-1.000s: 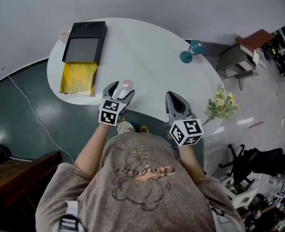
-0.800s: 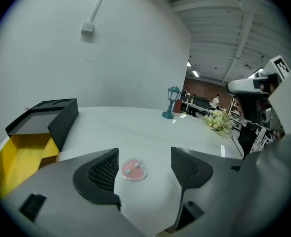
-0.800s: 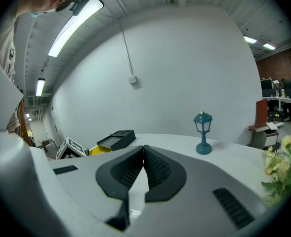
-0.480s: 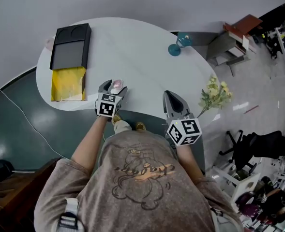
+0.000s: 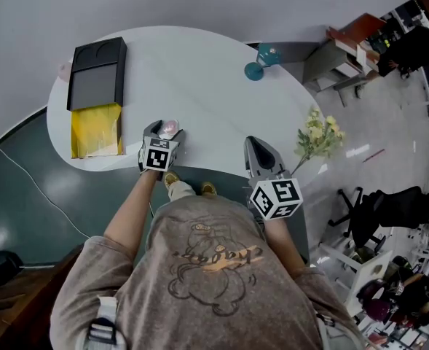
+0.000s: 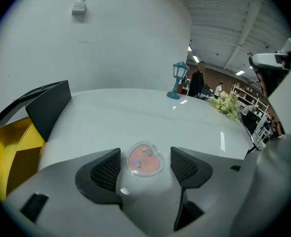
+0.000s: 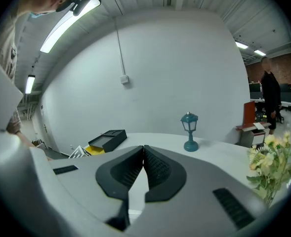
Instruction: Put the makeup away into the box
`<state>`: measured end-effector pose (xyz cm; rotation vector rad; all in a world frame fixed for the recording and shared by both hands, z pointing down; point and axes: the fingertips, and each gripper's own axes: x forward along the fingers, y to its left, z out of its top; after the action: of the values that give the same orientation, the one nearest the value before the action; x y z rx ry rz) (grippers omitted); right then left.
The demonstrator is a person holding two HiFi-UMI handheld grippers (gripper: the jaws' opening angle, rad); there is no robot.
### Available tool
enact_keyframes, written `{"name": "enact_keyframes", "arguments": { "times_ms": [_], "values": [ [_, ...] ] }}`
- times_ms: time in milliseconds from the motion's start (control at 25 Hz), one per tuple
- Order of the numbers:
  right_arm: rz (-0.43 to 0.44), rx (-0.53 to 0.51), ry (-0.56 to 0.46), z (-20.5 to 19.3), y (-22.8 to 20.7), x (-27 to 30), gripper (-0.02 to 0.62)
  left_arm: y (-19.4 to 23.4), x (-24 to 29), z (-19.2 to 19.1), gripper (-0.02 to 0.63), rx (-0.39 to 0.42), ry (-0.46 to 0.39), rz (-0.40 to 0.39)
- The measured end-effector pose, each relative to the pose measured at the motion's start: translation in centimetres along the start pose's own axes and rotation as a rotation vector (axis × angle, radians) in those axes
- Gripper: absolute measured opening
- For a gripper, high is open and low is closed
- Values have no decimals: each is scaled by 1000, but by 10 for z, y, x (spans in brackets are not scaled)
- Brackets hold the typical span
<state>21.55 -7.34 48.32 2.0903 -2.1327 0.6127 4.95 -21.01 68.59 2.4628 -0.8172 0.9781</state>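
A small round pink makeup compact [image 6: 145, 160] lies flat on the white table [image 6: 135, 117], near its front edge. My left gripper [image 6: 145, 151] is open, with one jaw on each side of the compact and a thin gap on both sides. In the head view the compact [image 5: 169, 127] shows just past the left gripper [image 5: 163, 132]. The box [image 5: 95, 86] stands open at the table's left end, with a black lid and a yellow inside [image 6: 9, 154]. My right gripper [image 5: 258, 144] is shut on nothing at the table's front right edge [image 7: 144, 148].
A teal lantern-shaped lamp [image 5: 261, 60] stands at the far right of the table. A bunch of pale flowers [image 5: 317, 138] sits off the table's right edge. Office furniture and chairs fill the floor to the right.
The head view has swung, so the table sits further left in the frame. The left gripper stays over the compact, with its jaws looking a little narrower. The right gripper has hardly moved.
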Motion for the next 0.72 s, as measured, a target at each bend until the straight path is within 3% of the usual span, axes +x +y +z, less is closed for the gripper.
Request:
{"name": "enact_keyframes", "arguments": {
  "times_ms": [360,720],
  "values": [
    [-7,2,-4,0,0,-1,5,11,1,2,257,52,-3,50],
    [-9,7,-4,-1,-2,-4,5,10,-4,6,250,35,-15,55]
  ]
}}
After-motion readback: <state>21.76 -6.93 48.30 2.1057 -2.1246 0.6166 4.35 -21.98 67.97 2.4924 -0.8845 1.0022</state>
